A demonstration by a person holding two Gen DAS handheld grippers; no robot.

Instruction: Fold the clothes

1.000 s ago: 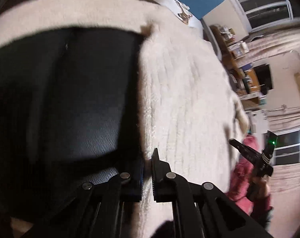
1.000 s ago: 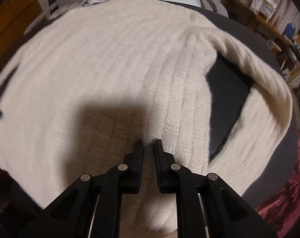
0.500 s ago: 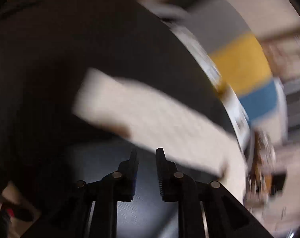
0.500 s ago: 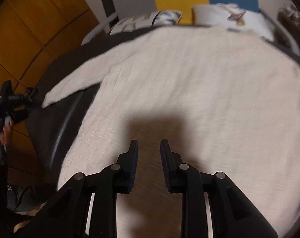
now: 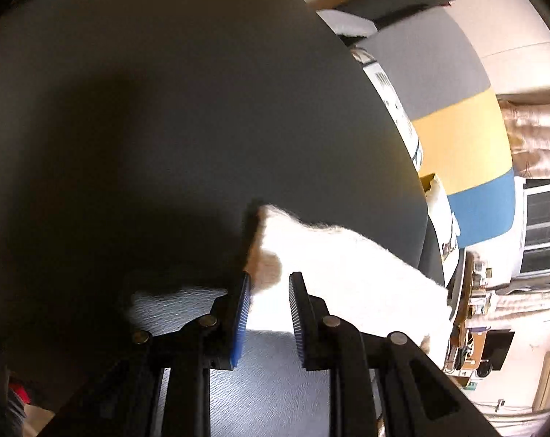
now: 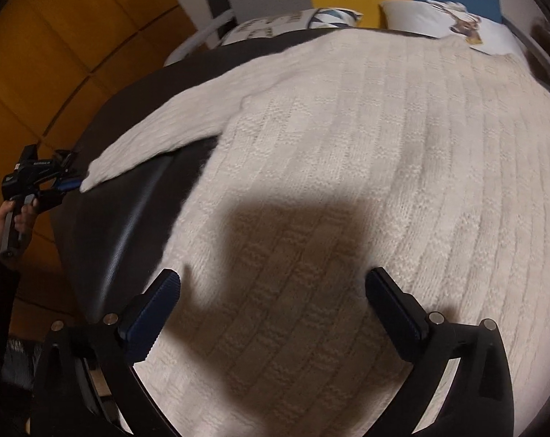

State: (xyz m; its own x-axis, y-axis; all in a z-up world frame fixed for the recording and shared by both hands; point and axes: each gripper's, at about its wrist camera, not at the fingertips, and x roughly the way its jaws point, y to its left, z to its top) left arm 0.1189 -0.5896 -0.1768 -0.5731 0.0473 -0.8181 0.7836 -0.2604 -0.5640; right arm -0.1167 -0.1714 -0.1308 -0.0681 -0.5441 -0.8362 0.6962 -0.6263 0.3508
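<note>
Your right gripper (image 6: 273, 313) stands wide apart, jaws just opened, over the cream sweater (image 6: 347, 153) spread on the dark table (image 6: 103, 233). Your left gripper (image 5: 269, 293) stands slightly apart at the sleeve cuff (image 5: 271, 251), gripping nothing.

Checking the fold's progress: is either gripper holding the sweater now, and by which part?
Nothing is held. The left gripper straddles the sweater sleeve cuff, fingers unclosed; the right gripper is wide open.
</note>
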